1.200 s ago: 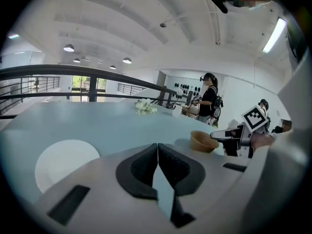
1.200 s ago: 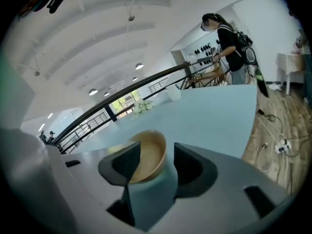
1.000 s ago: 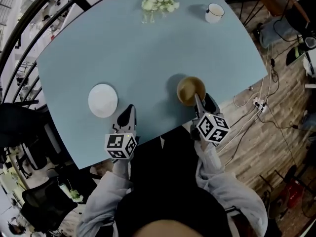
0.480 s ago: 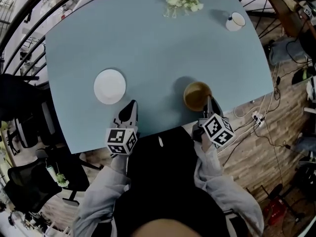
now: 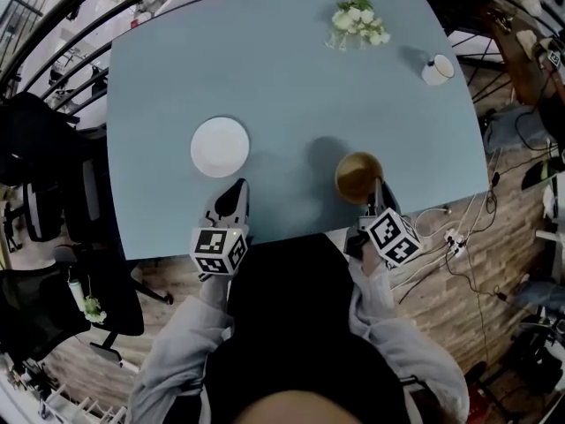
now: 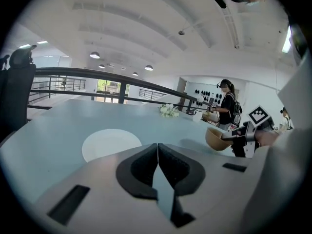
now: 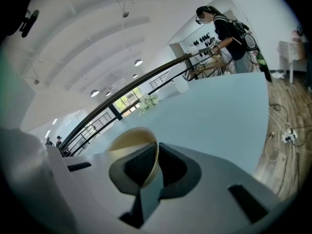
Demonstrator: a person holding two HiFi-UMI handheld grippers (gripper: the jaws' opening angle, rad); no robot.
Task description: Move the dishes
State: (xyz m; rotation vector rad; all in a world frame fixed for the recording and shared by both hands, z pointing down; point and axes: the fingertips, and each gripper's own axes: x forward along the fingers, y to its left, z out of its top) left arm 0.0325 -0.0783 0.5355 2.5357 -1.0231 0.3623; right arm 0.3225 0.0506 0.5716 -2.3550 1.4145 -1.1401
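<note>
Blue counter [image 5: 291, 78] below, right gripper [image 5: 378, 189] clamped tight on the tan bowl [image 5: 356, 175] at its rim. Left gripper [image 5: 233, 193] fully closed, empty, just short of the white plate [image 5: 220, 147]

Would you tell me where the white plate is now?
In the head view the white plate lies on the left half of the blue table, beyond the left gripper, left of the brown bowl.

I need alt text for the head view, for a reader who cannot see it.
Seen from above, the right tool grips the rim of a tan bowl near the front edge of a blue table. The left tool points at a white plate close ahead; flowers and a white mug stand far back.
</note>
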